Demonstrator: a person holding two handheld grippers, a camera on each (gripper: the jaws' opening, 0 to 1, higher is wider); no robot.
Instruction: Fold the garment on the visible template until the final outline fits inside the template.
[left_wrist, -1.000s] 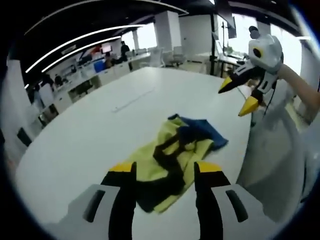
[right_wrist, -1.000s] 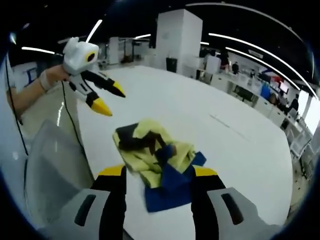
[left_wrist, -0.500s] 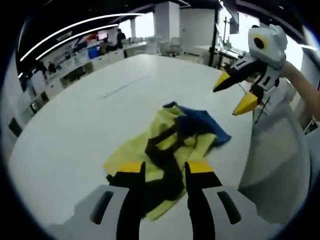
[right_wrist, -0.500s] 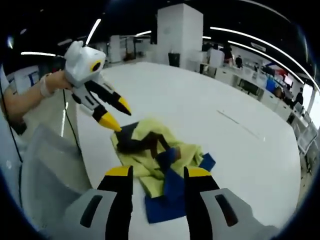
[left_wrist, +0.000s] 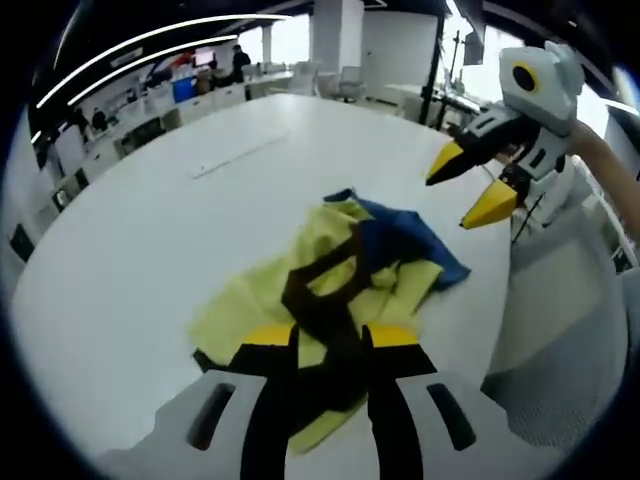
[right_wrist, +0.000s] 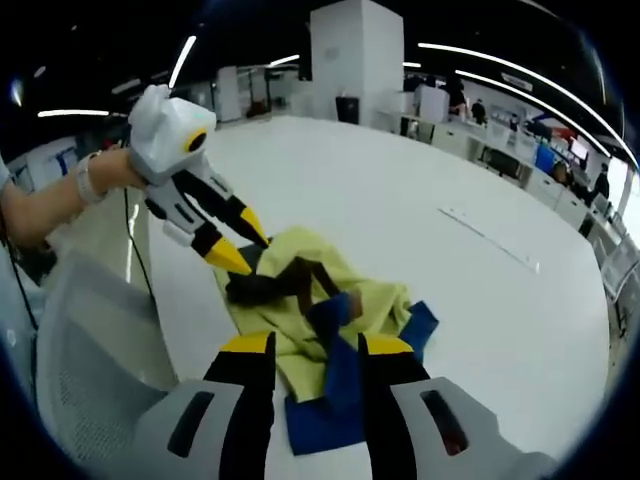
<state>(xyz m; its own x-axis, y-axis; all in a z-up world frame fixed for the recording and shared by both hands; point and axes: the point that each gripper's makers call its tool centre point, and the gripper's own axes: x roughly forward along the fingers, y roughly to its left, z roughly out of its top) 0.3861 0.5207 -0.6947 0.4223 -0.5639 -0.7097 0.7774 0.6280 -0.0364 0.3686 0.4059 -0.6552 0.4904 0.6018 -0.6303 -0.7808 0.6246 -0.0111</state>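
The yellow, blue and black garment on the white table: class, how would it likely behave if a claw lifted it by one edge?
The garment lies crumpled in soft overlapping folds, so it is probably floppy and would drape and unfold rather than hold shape. It looks thin, so likely light. On the smooth white table it may slide or bunch if pushed.

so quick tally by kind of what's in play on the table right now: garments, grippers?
Garment, crumpled yellow, blue and black, on the white table: 1
Grippers, left gripper and right gripper, both over the garment: 2
Total: 3
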